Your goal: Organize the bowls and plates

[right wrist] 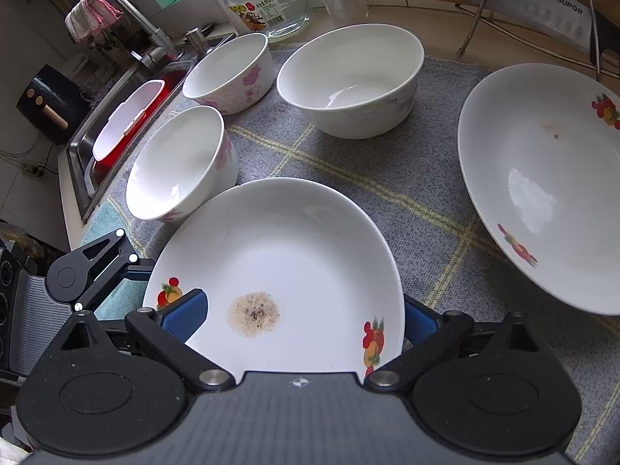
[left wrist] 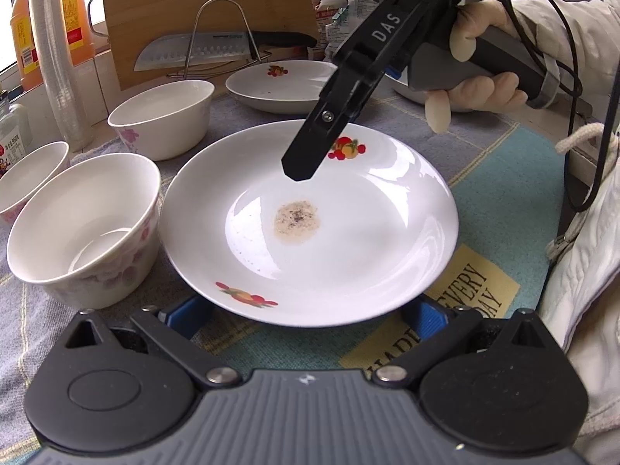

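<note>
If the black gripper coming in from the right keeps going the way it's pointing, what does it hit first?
Most likely the stained plate. The right gripper slants down over its far side, near the fruit print, tip above the white surface. How high it hangs is unclear.

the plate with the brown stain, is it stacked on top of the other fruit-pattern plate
No. In the right wrist view the stained plate sits nearest the camera, while the other fruit-pattern plate lies apart to its right, with grey cloth showing between them.

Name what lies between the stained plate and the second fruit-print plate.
Only bare grey checked cloth separates the stained plate from the second plate; the right wrist view shows it.
</note>
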